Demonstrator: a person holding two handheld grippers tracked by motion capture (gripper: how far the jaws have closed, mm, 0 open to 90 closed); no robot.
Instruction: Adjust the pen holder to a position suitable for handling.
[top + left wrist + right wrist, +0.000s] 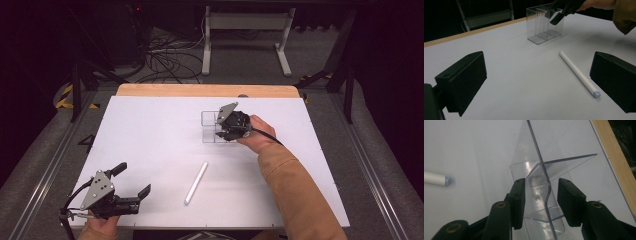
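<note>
A clear plastic organizer (209,126) with thin divider walls stands at the table's middle back. My right gripper (226,133) reaches down into it from the right. In the right gripper view, that gripper (542,183) is open, its two jaws straddling one upright wall of the organizer (534,152) without touching it. A white pen (196,182) with a pale blue end lies flat on the table, nearer the front. My left gripper (135,180) hovers at the front left, open wide and holding nothing. Ahead of it, to the right, lie the pen (579,73) and, farther off, the organizer (544,25).
The white tabletop (150,135) ends at a wooden strip (200,90) along the far edge. Behind it are a white table frame (245,30) and loose cables (170,60) on the floor. A sleeved forearm (300,195) crosses the table's right front.
</note>
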